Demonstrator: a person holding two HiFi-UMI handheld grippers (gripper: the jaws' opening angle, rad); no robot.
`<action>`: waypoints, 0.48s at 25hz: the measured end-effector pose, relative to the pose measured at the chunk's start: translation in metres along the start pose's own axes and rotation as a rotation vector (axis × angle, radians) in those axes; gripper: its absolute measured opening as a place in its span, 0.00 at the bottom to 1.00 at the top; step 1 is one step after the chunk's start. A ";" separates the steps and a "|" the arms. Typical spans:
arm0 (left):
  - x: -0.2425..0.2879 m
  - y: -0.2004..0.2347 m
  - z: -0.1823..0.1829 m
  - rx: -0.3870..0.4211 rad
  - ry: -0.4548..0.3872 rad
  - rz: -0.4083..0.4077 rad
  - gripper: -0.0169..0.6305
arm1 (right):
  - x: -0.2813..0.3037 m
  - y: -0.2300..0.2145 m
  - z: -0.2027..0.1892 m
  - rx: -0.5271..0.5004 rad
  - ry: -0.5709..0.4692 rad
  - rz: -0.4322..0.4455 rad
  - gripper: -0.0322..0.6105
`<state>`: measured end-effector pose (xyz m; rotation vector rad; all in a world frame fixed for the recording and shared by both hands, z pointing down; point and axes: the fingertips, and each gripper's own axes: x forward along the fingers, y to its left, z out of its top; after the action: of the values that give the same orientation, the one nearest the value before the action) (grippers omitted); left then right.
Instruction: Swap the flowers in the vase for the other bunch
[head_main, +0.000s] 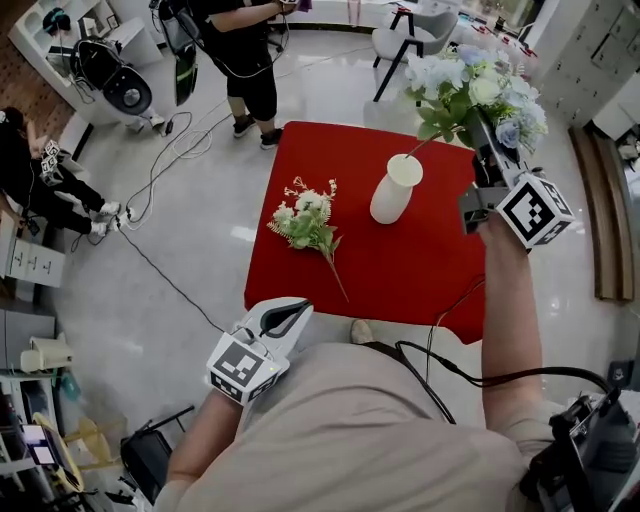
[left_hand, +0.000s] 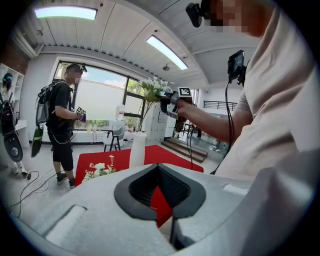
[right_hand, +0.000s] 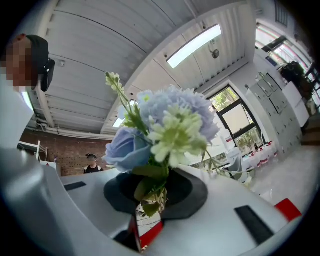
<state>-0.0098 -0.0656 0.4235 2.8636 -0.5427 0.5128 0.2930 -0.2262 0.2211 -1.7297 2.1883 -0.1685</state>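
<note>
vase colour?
Plain cream-white vase; shows best in the head view.

Mid-table the vase (head_main: 396, 188) stands upright. 1 thin stem of the blue bunch (head_main: 478, 95) slants down to its rim, so the mouth is not fully clear. The white bunch (head_main: 306, 222) lies left of the vase, apart from it. The red table (head_main: 420, 280) is bare on your side and right of the vase: you can pass there.

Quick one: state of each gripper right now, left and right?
Left gripper: closed, nothing between its jaws.
Right gripper: closed on the stems of the blue-and-white bunch.
</note>
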 end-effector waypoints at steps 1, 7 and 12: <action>0.001 -0.001 0.001 0.004 -0.001 -0.007 0.04 | -0.004 -0.002 0.008 -0.005 -0.010 -0.005 0.18; 0.010 -0.001 0.006 0.012 -0.001 -0.039 0.04 | -0.033 -0.033 0.039 -0.023 -0.030 -0.069 0.18; 0.023 -0.005 0.007 0.018 0.010 -0.086 0.04 | -0.063 -0.068 0.038 -0.033 0.027 -0.155 0.18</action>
<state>0.0142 -0.0702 0.4253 2.8847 -0.4141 0.5193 0.3812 -0.1776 0.2182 -1.9260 2.0866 -0.1961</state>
